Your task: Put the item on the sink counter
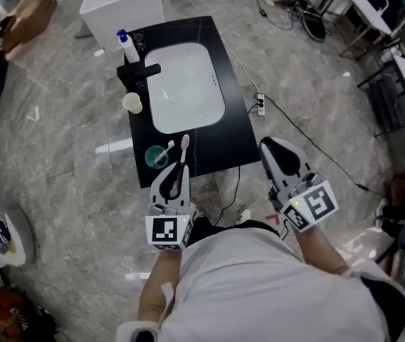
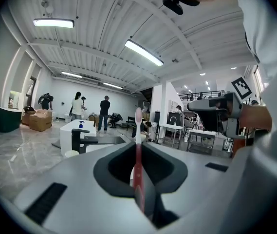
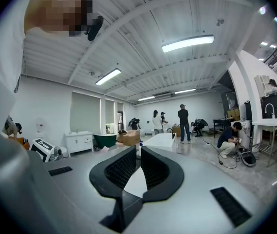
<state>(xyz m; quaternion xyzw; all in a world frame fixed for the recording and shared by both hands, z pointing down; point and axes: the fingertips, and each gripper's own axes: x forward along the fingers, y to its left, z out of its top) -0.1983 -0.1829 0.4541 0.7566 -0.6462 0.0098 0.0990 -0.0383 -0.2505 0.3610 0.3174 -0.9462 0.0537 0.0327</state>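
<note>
A red toothbrush (image 1: 182,159) with a pale head is clamped in my left gripper (image 1: 174,171), which is shut on its handle. The brush head sticks out over the front edge of the black sink counter (image 1: 223,137), next to a green cup (image 1: 152,159) that holds another brush. In the left gripper view the toothbrush (image 2: 137,145) stands upright between the jaws of the left gripper (image 2: 138,155). My right gripper (image 1: 270,148) hovers off the counter's front right corner. Its jaws nearly meet, with nothing between them, as the right gripper view also shows of the right gripper (image 3: 139,152).
On the counter are a white basin (image 1: 184,87), a black faucet (image 1: 139,71), a blue-capped bottle (image 1: 125,45) and a white cup (image 1: 132,102). A power strip (image 1: 260,104) with cables lies on the floor to the right. A white cabinet (image 1: 120,2) stands behind the counter.
</note>
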